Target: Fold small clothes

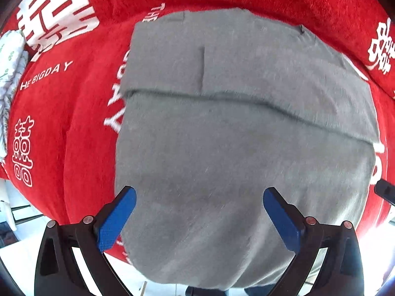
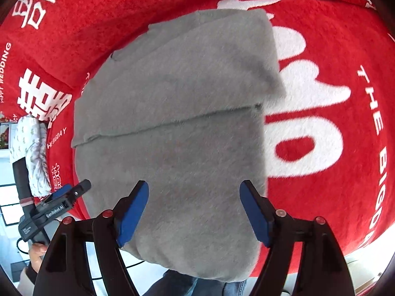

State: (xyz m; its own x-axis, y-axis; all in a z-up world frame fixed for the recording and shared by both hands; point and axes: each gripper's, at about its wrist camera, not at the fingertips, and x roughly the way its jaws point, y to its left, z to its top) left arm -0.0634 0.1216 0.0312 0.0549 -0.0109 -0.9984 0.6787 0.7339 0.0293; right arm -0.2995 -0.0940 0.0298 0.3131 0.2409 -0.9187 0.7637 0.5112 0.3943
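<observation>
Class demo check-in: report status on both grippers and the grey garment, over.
Left gripper open, empty. Right gripper open, empty. Grey garment folded once on the red blanket, near edge overhanging. Nothing in the way.

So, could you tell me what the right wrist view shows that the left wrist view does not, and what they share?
Only the right wrist view shows the left gripper from outside, held in a hand, and the large white character on the blanket beside the garment. Only the left wrist view shows the garment's short vertical seam and a dark object at its right edge. Both show the folded grey garment on the red printed blanket, the patterned white cloth at the left, and open blue jaws above the grey fabric.
</observation>
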